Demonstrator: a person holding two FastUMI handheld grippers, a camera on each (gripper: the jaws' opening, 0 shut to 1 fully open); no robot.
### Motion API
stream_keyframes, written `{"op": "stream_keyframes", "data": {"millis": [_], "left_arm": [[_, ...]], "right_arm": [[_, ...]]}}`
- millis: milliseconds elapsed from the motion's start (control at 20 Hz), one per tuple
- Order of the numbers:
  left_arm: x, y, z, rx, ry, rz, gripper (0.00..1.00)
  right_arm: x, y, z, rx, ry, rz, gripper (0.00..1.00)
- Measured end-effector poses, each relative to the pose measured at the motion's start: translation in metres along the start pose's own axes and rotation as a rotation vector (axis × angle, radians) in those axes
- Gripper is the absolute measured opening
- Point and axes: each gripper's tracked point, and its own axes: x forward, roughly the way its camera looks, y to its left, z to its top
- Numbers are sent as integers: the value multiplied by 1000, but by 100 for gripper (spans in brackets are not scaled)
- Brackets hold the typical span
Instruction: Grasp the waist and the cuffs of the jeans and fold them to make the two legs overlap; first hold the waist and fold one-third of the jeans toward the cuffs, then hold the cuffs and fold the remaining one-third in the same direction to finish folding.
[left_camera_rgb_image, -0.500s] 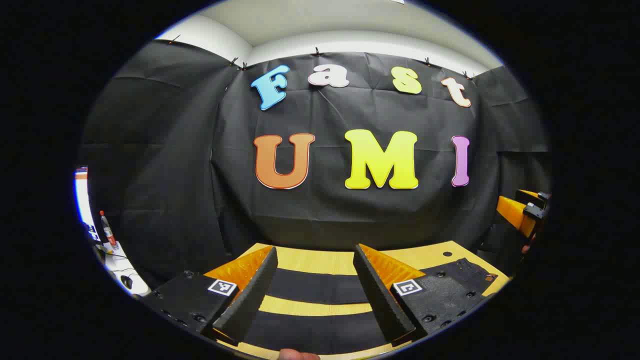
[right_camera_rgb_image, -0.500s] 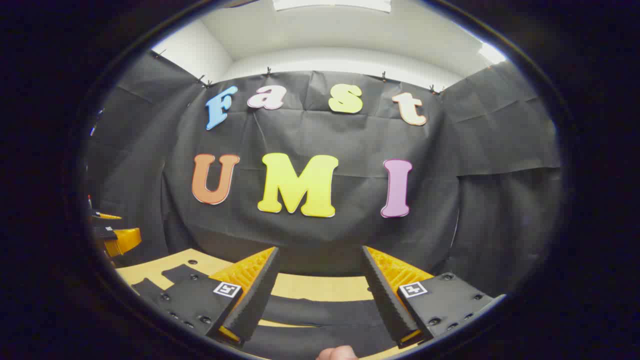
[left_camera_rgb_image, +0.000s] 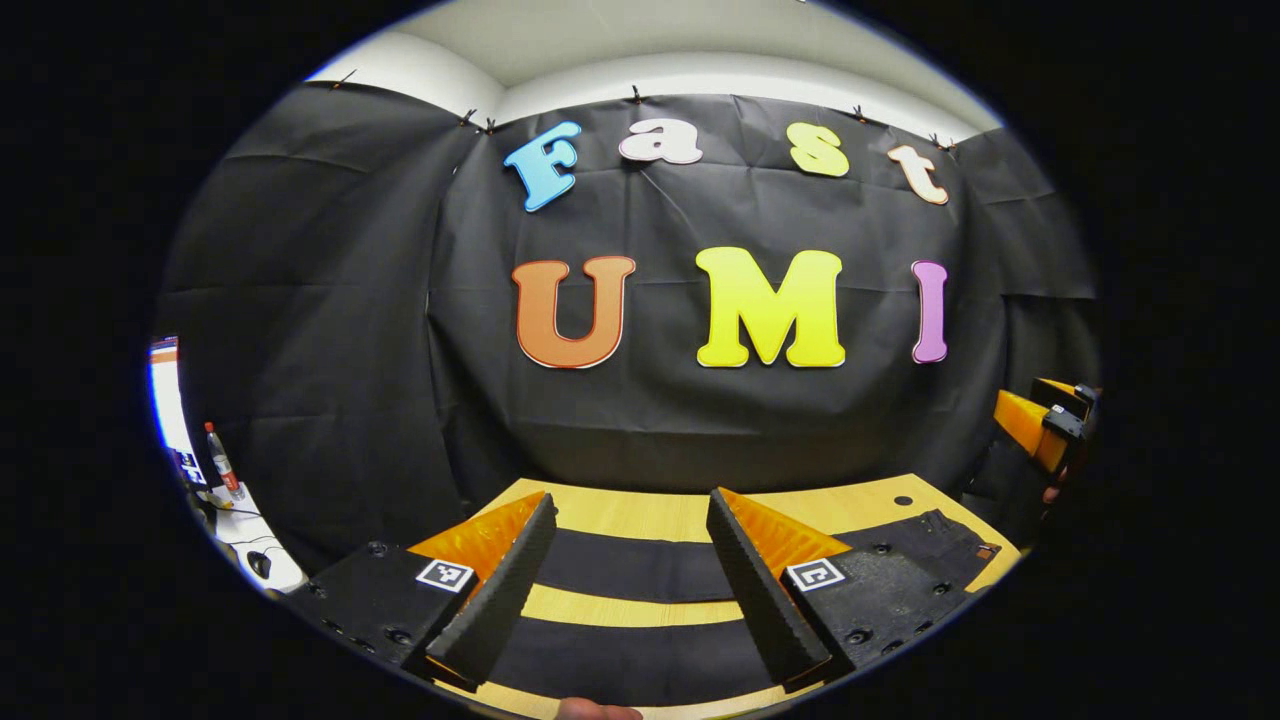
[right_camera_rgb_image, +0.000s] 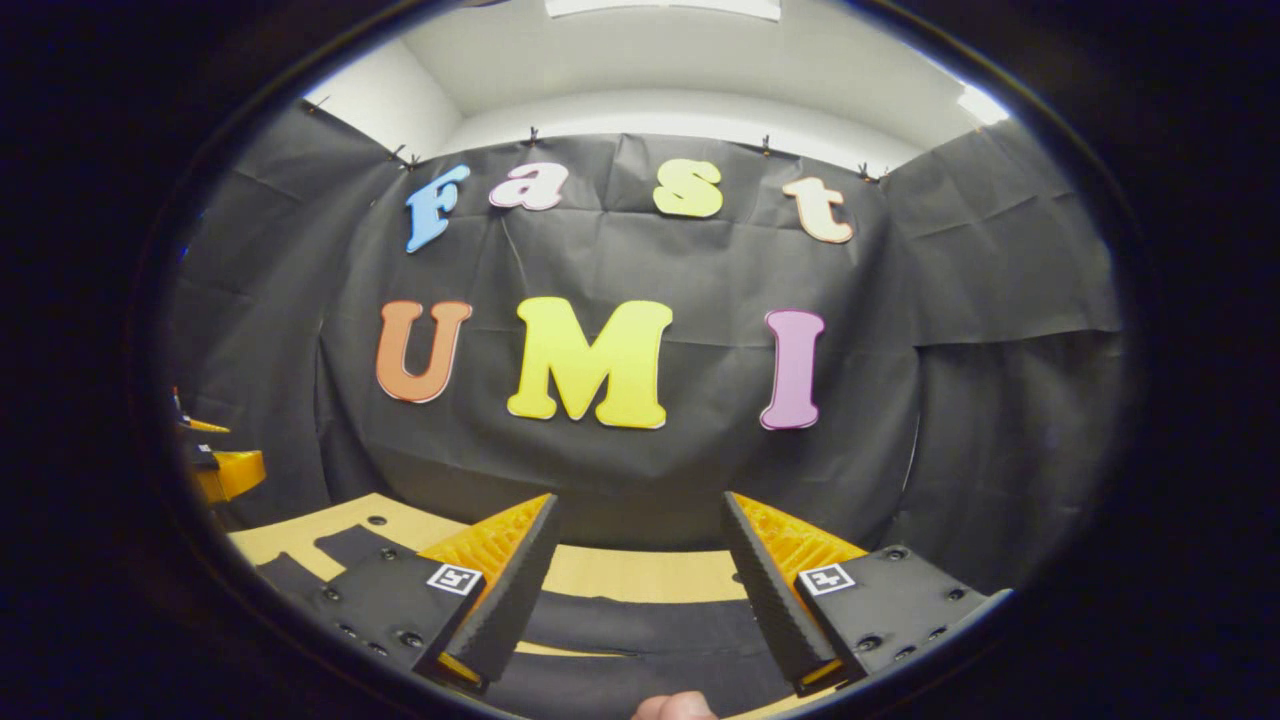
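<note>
Left gripper (left_camera_rgb_image: 630, 545): fingers spread wide, nothing between them, held above the wooden table (left_camera_rgb_image: 640, 512). Black jeans (left_camera_rgb_image: 625, 565) lie flat on the table below it, the two legs showing as dark bands with a strip of bare wood between; the waist end (left_camera_rgb_image: 935, 535) is off to the right, past the right finger. Right gripper (right_camera_rgb_image: 640, 550): also spread wide and gripping nothing, above the same jeans (right_camera_rgb_image: 640, 620), dark fabric under and just ahead of its fingers; more of the jeans to the left by a notch of bare table (right_camera_rgb_image: 330, 525). Each view catches the other gripper at its edge: the right one at the far right (left_camera_rgb_image: 1040, 430), the left one at the far left (right_camera_rgb_image: 225, 470). A fingertip (right_camera_rgb_image: 672, 706) shows at the bottom edge. A bottle (left_camera_rgb_image: 222, 462) stands on a desk at the far left, outside the booth.
</note>
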Motion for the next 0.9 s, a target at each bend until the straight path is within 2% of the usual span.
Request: {"op": "stream_keyframes", "data": {"millis": [300, 650, 900], "left_arm": [[7, -13, 5, 4, -15, -24, 98], [10, -26, 12, -3, -38, 10, 98], [11, -13, 3, -8, -12, 51, 98]], "right_arm": [[5, -7, -1, -10, 5, -3, 99], [16, -30, -8, -8, 14, 31, 99], [20, -47, -20, 5, 38, 14, 99]]}}
